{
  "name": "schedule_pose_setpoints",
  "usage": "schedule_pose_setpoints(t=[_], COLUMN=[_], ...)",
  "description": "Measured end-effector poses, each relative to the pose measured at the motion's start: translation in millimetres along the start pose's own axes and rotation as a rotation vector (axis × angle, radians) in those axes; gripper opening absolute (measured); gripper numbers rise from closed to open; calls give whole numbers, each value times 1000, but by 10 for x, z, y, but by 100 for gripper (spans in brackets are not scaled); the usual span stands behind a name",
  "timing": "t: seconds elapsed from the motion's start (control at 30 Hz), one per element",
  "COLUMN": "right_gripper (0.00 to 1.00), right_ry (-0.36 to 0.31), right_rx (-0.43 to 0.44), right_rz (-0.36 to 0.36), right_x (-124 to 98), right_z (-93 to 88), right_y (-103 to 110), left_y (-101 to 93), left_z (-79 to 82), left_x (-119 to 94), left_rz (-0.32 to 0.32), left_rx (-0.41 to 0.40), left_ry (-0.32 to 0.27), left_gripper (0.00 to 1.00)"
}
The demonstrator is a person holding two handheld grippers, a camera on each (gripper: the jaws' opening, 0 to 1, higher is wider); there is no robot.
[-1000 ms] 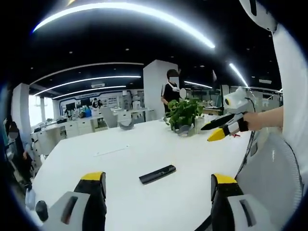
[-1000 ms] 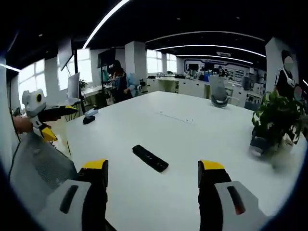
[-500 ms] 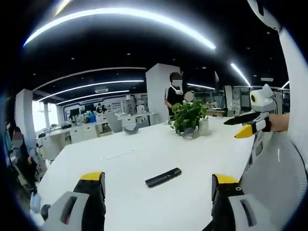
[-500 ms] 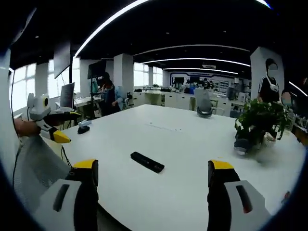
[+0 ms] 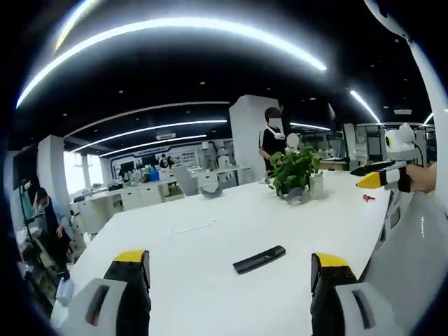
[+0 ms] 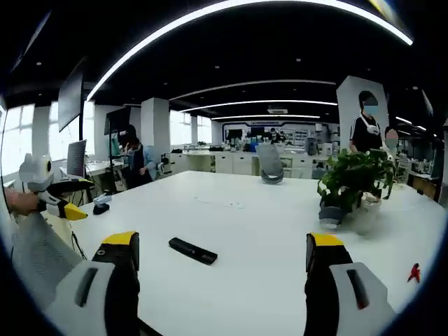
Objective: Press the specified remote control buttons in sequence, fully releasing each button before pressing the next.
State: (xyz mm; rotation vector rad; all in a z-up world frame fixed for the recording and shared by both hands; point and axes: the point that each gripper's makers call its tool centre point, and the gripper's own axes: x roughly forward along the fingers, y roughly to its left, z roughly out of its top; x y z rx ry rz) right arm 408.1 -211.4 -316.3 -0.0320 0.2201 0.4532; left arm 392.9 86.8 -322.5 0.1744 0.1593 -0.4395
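A black remote control lies flat on the white table; the right gripper view has the remote left of centre. My left gripper is open, jaws wide apart, held back from the remote and above the near table edge. My right gripper is open too, with nothing between its jaws, also short of the remote. The right gripper enters the left gripper view at the far right; the left gripper shows at the far left of the right gripper view.
A potted green plant stands on the table beyond the remote, also seen as the plant. A small red object lies near the right edge. A person stands behind the plant; others sit at desks farther off.
Both cameras have tilted and swung, so the remote sits further right in the left gripper view and further left in the right gripper view. The remote itself has not moved.
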Motion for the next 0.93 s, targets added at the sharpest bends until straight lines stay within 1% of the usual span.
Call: schedule_pose_setpoints(t=[0.03, 0.07, 0.1, 0.17, 0.23, 0.3, 0.43, 0.5, 0.57, 0.6, 0.67, 0.7, 0.73, 0.77, 0.83, 0.93], right_gripper=[100, 100, 100, 100, 100, 100, 99, 99, 99, 98, 98, 97, 96, 95, 94, 94], right_ry=[17, 20, 18, 20, 34, 40, 28, 27, 14, 13, 44, 78, 95, 94, 86, 79], right_rx=[-7, -14, -25, -31, -32, -40, -72, -87, -99, -105, -126, -137, -139, -141, -152, -151], right_rz=[5, 3, -5, -15, -22, -23, -24, -4, 17, 16, 12, 19, 27, 35, 40, 17], right_x=[11, 12, -1, -9, -12, -12, -16, 3, 5, 6, 22, 33, 38, 40, 28, 17], right_z=[-32, -36, -39, -46, -81, -88, -51, -49, -26, -25, -83, -140, -168, -165, -151, -135], right_y=[23, 22, -24, -30, -36, -25, 6, 26, 74, 79, 70, 84, 95, 119, 137, 98], left_y=[12, 22, 33, 37, -1, -31, -54, -57, -57, -57, -67, -66, -63, -57, -43, -15], left_z=[1, 4, 4, -21, -47, -50, -33, -31, -7, 2, -23, -55, -65, -56, -40, -39], left_x=[-3, -5, -6, -3, 9, 12, 14, 15, 9, 5, 14, 21, 18, 11, 5, 4], left_rz=[5, 10, 16, 21, 7, -8, -22, -28, -27, -26, -33, -31, -28, -21, -13, -9], left_rx=[-3, -5, -3, 11, 32, 42, 37, 21, 26, 29, 19, 21, 30, 42, 42, 20], left_ry=[-2, -4, -5, 9, 25, 27, 18, 17, 2, -3, 10, 28, 35, 30, 21, 19], left_gripper=[99, 99, 99, 98, 98, 98, 98, 98, 98, 97, 97, 98, 98, 98, 97, 97])
